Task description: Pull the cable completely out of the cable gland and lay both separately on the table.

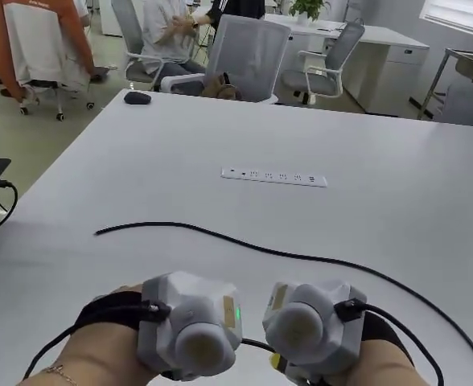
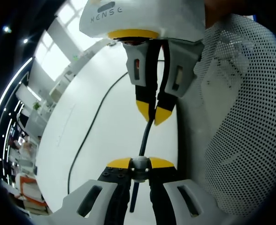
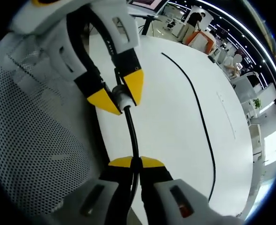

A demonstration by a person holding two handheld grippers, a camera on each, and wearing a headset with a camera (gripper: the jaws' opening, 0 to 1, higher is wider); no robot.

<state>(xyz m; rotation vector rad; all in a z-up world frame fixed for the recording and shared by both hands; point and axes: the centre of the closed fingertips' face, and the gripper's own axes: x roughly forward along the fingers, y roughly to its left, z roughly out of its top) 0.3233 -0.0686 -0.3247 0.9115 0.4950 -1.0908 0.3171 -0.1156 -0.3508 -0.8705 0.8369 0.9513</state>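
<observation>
Two hand-held grippers meet nose to nose over the near edge of a white table (image 1: 381, 153). The left gripper (image 2: 139, 165) has its jaws closed on a small pale cable gland (image 3: 124, 100). Facing it, the right gripper (image 3: 135, 163) is clamped on the black cable (image 1: 220, 236) just beside the gland. A short stretch of cable runs straight between the two pairs of yellow tips and enters the gland, not yet pulled out. The rest trails across the tabletop in a long curve, its free end lying to the left. Beyond it sit a white power strip (image 1: 274, 177) and a dark mouse (image 1: 137, 98); office chairs (image 1: 248, 56) stand behind.
</observation>
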